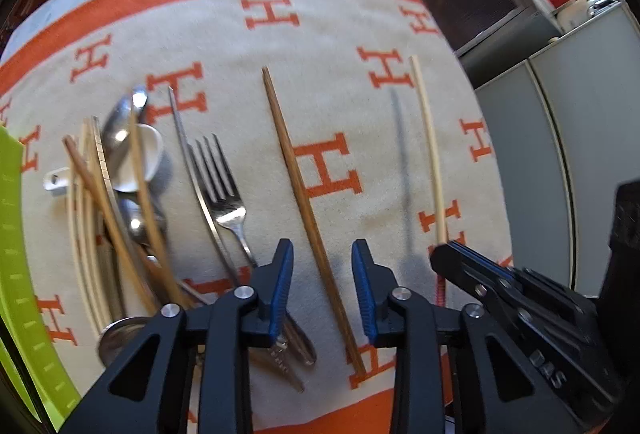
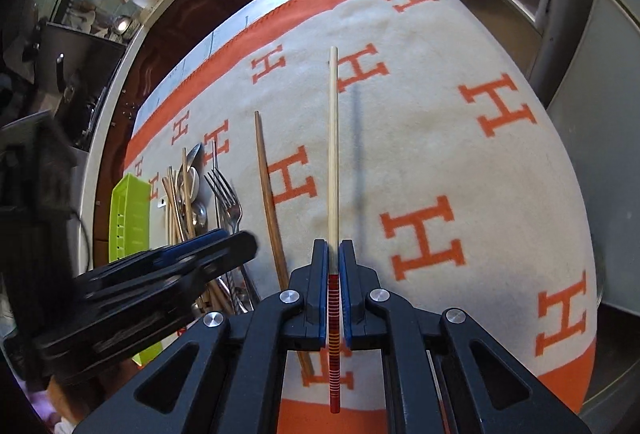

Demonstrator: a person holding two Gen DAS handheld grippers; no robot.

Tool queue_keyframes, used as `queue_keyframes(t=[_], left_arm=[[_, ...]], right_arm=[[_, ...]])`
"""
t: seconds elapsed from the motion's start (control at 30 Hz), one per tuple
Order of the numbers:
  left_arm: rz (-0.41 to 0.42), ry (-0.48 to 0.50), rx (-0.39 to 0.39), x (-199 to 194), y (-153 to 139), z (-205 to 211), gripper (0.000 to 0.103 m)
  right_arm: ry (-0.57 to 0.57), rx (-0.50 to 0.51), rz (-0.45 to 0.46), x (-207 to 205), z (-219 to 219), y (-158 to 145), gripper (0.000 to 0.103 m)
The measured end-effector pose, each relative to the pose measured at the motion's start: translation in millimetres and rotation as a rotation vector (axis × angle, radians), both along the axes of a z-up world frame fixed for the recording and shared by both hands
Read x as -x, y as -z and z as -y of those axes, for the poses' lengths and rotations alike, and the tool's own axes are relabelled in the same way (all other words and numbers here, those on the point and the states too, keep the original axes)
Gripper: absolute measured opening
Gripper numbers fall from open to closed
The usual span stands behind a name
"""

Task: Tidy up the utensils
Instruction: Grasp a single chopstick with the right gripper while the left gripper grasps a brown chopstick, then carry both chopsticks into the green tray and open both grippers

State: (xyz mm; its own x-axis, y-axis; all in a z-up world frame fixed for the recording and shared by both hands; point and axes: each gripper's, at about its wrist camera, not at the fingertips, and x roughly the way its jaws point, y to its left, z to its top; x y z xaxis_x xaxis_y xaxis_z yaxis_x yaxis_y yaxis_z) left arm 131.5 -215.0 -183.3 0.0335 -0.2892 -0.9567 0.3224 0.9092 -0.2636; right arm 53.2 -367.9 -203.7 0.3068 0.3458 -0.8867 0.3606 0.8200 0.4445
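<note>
My right gripper (image 2: 333,246) is shut on a pale chopstick (image 2: 333,133) with a red banded end. The chopstick is held off the cloth and casts a shadow to its right. It also shows in the left wrist view as the pale chopstick (image 1: 428,145) beside the right gripper (image 1: 452,254). My left gripper (image 1: 322,246) is open, its blue pads on either side of a brown chopstick (image 1: 296,173) lying on the cloth, not pressing it. A fork (image 1: 218,177), a white ceramic spoon (image 1: 148,153), metal spoons (image 1: 120,129) and more chopsticks lie piled at the left.
A beige cloth (image 1: 360,13) with orange H letters and an orange border covers the table. A green slotted tray (image 1: 12,234) sits at the far left, beyond the pile. Grey cabinet doors (image 1: 560,113) stand off the table's right edge.
</note>
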Motion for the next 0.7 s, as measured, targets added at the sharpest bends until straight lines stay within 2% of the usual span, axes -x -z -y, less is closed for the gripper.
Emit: queue_keyframes(t=[0.13,0.33,0.37,0.4,0.43,0.7], left_arm=[[-0.022,-0.009,-0.061,1,15,11,0.024],[0.009,-0.01,-0.104,5,19,22,0.024],[0.022,-0.006,-0.118,6,19,29,0.021],[0.039,-0.001,-0.142,8,19,33,0.01],[0.052,0.0,-0.163,8,20,39,0.008],[0.075,-0.011,-0.104,10,17,31,0.004]], right_arm=[[0.021,-0.006,-0.002,19,13,2,0.006],[0.017,-0.013,0.021,28,15,-1,0.006],[0.016,-0.013,0.023,29,15,-1,0.006],[0.015,-0.017,0.024,29,14,-1,0.006],[0.015,-0.021,0.024,26,12,-1,0.006],[0.011,-0.047,0.03,33,11,-6,0.006]])
